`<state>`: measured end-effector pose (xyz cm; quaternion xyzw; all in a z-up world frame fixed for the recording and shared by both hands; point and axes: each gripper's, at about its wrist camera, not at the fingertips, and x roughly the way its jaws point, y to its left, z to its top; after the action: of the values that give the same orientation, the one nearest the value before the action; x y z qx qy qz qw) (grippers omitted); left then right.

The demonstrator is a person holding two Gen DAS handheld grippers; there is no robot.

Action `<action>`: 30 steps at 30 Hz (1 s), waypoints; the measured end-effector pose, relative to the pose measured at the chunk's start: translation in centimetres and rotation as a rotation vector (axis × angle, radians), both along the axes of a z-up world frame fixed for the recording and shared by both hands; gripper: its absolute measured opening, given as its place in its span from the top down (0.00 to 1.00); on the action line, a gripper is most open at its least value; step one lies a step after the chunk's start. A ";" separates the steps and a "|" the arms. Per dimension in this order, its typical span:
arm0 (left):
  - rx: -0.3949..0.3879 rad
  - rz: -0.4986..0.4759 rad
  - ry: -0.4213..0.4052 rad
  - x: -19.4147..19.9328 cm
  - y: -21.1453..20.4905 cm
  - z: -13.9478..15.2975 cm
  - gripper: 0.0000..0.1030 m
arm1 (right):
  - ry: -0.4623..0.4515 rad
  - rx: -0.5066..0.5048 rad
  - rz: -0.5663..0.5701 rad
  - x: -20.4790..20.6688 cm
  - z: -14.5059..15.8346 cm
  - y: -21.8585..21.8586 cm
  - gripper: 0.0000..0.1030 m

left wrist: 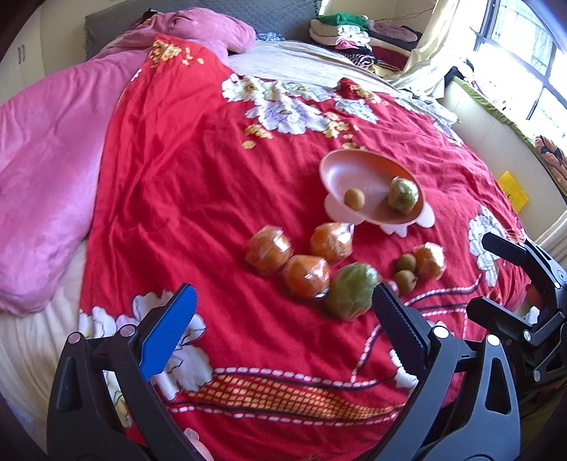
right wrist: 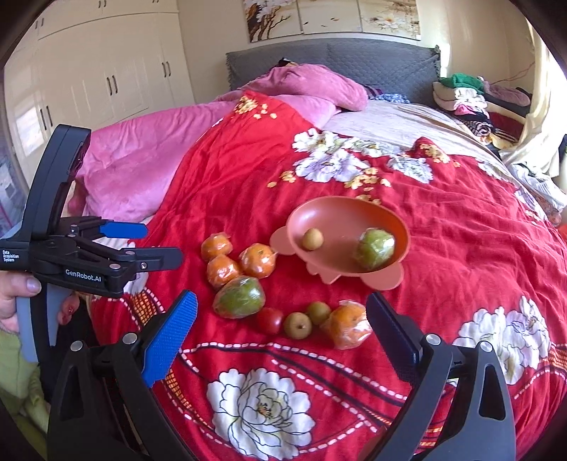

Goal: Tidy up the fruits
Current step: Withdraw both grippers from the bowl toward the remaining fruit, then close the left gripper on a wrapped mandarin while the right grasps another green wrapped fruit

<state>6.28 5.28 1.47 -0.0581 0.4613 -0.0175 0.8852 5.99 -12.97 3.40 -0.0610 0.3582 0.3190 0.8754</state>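
Both tongs (left wrist: 283,308) (right wrist: 280,319) wide, empty; wrapped fruits (right wrist: 239,298) just ahead, bowl (right wrist: 340,212) beyond.

We see a grey padded headboard (right wrist: 329,67); left of it cream wardrobes (right wrist: 106,71), above it paintings (right wrist: 333,17), right of it a sunlit window (left wrist: 524,53).

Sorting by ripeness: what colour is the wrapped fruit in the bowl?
Green, the wrapped fruit shows best in the right wrist view.

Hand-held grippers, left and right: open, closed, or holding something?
Left hand-held gripper: open, holding nothing.
Right hand-held gripper: open, holding nothing.
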 end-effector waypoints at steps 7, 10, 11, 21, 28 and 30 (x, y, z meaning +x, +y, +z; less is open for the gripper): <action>0.008 0.037 0.035 -0.3 2.0 -1.7 0.10 | 0.030 -0.038 0.053 -0.1 -1.7 2.3 0.07; 0.005 0.047 0.044 -0.1 2.7 -2.4 0.10 | 0.036 -0.056 0.076 -0.1 -2.3 3.4 0.07; 0.003 0.051 0.048 0.0 2.9 -2.6 0.10 | 0.038 -0.062 0.083 0.0 -2.5 3.7 0.07; -0.010 0.020 0.059 2.6 3.3 -3.4 0.13 | 0.055 -0.092 0.103 1.0 -3.9 5.2 0.07; -0.040 0.001 0.075 4.7 3.6 -3.9 0.32 | 0.068 -0.116 0.122 1.8 -4.9 6.1 0.07; -0.046 -0.009 0.080 5.3 3.6 -4.1 0.36 | 0.071 -0.120 0.129 2.0 -5.1 6.3 0.07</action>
<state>11.58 8.90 -2.63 -0.0769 0.4962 -0.0294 0.8643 7.99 -6.67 -1.74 -0.1249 0.4029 0.3546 0.8344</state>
